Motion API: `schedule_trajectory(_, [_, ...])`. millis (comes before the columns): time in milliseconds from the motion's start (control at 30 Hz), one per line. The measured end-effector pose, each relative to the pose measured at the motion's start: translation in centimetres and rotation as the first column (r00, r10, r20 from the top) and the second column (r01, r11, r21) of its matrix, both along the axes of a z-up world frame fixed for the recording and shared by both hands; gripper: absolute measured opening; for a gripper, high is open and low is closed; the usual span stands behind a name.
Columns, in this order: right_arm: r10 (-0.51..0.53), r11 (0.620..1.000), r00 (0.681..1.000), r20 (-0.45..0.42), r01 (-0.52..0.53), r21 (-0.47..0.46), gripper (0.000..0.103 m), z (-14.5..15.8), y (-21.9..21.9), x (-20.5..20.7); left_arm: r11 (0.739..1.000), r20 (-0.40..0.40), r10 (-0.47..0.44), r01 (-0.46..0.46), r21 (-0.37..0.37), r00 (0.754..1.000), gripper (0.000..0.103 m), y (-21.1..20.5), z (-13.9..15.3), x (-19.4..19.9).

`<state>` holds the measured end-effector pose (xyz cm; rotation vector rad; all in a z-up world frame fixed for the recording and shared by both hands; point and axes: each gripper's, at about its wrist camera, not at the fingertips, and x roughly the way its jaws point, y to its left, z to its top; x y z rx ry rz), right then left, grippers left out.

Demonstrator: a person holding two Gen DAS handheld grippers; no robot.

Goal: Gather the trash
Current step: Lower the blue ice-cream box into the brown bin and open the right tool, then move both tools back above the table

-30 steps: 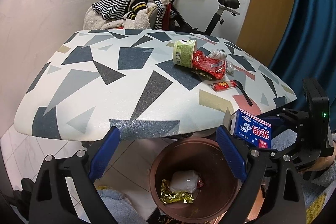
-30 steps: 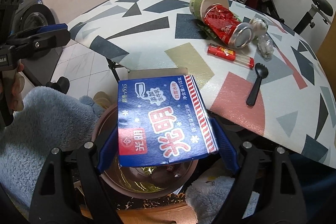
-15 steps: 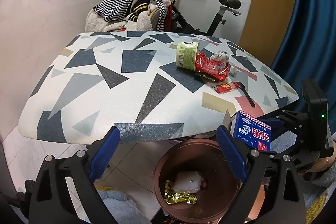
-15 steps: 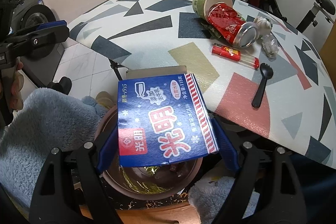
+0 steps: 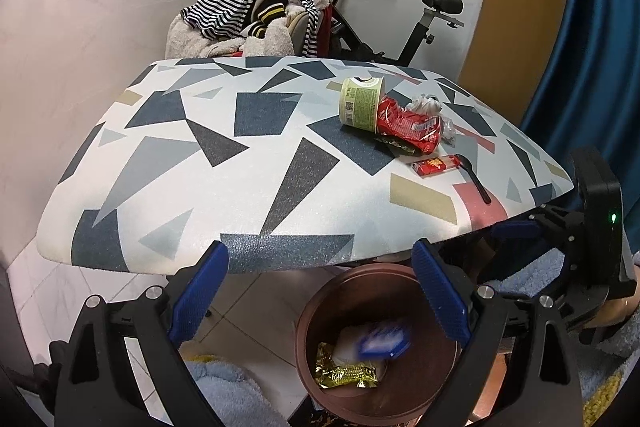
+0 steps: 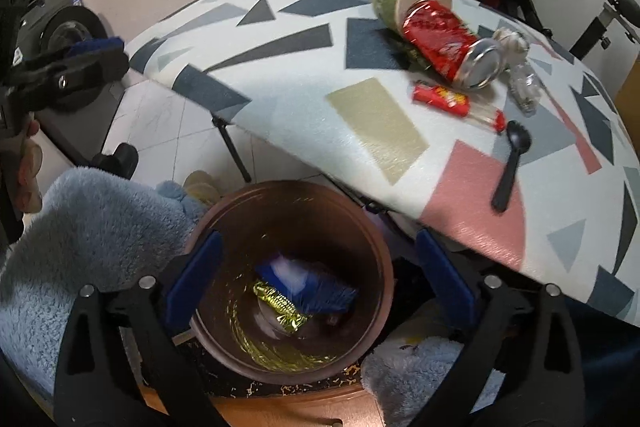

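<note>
The blue carton (image 6: 304, 285) lies blurred inside the brown bin (image 6: 372, 227), beside a gold wrapper (image 6: 280, 303); it also shows in the left wrist view (image 5: 382, 341). My right gripper (image 6: 316, 283) is open and empty above the bin. My left gripper (image 5: 320, 301) is open and empty, near the bin (image 5: 320, 307) and the table's front edge. On the patterned table (image 5: 224, 155) lie a green cup (image 5: 360, 103), a red can (image 6: 448, 45), a red packet (image 6: 456, 103), a black spoon (image 6: 510, 167) and crumpled plastic (image 6: 520, 67).
A chair piled with striped clothes (image 5: 256, 11) and an exercise bike (image 5: 400, 15) stand behind the table. A blue curtain (image 5: 592, 47) hangs at the right. Blue fleece (image 6: 88, 235) lies left of the bin. A folding table leg (image 6: 232, 147) stands near the bin.
My right gripper opened and let go of the blue carton, which dropped into the bin. The left gripper shifted slightly back and stayed open.
</note>
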<state>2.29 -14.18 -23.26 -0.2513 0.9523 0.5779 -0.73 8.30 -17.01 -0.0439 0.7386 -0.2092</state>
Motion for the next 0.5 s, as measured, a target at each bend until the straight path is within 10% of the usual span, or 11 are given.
schedule_trajectory(500, [-0.126,0.992,0.989,0.082,0.126,0.006,0.097,3.1,-5.9,3.4,0.998,0.041,-0.031,0.029,0.049,0.999,0.091,-2.9,1.6,2.0])
